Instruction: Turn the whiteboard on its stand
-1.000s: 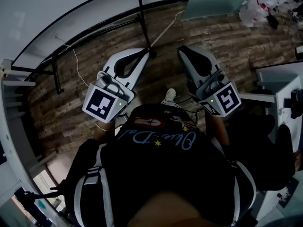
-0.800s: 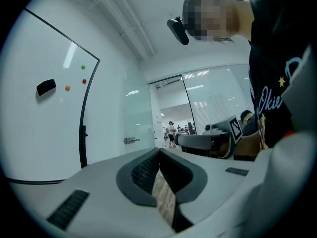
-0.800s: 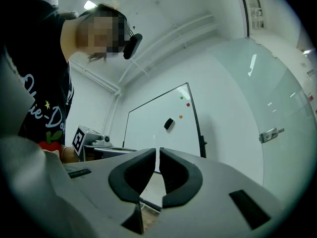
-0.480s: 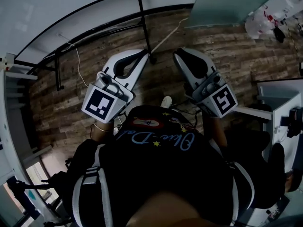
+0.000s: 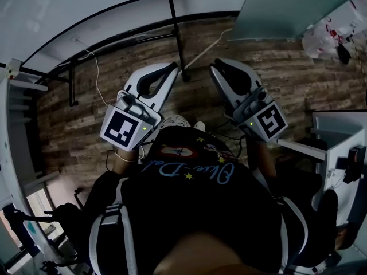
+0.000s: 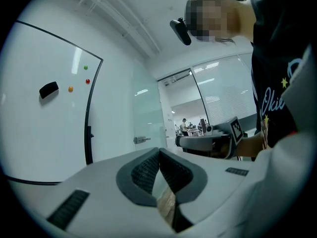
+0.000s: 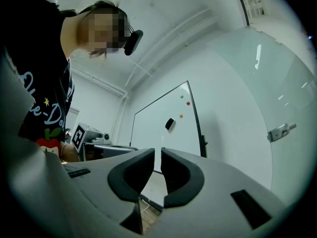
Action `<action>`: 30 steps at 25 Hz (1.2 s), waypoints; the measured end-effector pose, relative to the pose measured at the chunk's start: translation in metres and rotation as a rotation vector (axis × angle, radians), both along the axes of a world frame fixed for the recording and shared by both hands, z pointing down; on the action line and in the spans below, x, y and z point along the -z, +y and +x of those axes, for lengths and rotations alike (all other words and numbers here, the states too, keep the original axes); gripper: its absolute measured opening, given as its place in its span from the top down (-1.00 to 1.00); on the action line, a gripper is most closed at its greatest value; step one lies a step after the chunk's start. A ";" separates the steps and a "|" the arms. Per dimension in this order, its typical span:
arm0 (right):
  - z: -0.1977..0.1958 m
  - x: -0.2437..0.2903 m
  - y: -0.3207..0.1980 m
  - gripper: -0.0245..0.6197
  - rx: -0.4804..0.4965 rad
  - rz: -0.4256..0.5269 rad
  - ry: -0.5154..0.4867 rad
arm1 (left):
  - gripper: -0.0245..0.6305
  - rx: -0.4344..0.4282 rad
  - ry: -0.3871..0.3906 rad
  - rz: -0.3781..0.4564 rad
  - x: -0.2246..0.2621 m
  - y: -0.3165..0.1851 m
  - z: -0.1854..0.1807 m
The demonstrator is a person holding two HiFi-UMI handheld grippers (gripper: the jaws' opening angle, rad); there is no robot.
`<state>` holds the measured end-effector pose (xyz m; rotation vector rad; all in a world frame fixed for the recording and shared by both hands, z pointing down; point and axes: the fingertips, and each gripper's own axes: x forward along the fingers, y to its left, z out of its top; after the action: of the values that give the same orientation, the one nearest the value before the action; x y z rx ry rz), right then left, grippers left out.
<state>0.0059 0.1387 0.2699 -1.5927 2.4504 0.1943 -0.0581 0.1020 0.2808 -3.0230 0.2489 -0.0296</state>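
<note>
Floor: wood-plank floor lay beneath both grippers, and a thin white cable trailed across it left of the fingers.
Person: a dark printed shirt filled the space behind the fingers.
Left gripper: the left gripper pointed about level, its fingers pressed together at the tips with nothing caught between them.
Right gripper: the right gripper tipped slightly upward. Its fingers stood a narrow slit apart, having just been opening, and nothing sat between them.
Stand: the black stand rose just beyond the left fingertips, apart from them.
Whiteboard: the whiteboard, black-framed and upright, stood ahead of both pairs of fingers, touched by neither.
On the board: a black eraser and small coloured magnets sat high above the fingertips.
Beyond: a frosted glass door stood farther off, right of the board's edge.
</note>
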 end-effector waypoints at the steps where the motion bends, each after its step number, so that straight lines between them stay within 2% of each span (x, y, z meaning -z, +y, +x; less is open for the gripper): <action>1: 0.002 0.000 -0.003 0.76 0.005 -0.003 0.000 | 0.85 0.008 -0.001 -0.003 -0.001 -0.002 0.000; 8: 0.020 -0.001 -0.046 0.76 0.053 -0.011 0.023 | 0.85 0.072 0.005 -0.025 -0.009 -0.043 0.012; 16: 0.027 0.009 -0.071 0.74 0.091 0.011 0.067 | 0.85 0.094 0.043 0.002 -0.002 -0.062 0.026; 22: 0.060 0.007 -0.121 0.72 0.143 -0.007 0.063 | 0.85 0.138 0.049 -0.011 -0.005 -0.105 0.061; 30: 0.077 0.005 -0.172 0.70 0.177 -0.027 0.075 | 0.85 0.199 0.032 -0.026 -0.008 -0.143 0.072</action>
<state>0.0826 -0.0333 0.2651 -1.3920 2.6450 0.1952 0.0135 -0.0413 0.2892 -3.0141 0.5548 -0.0011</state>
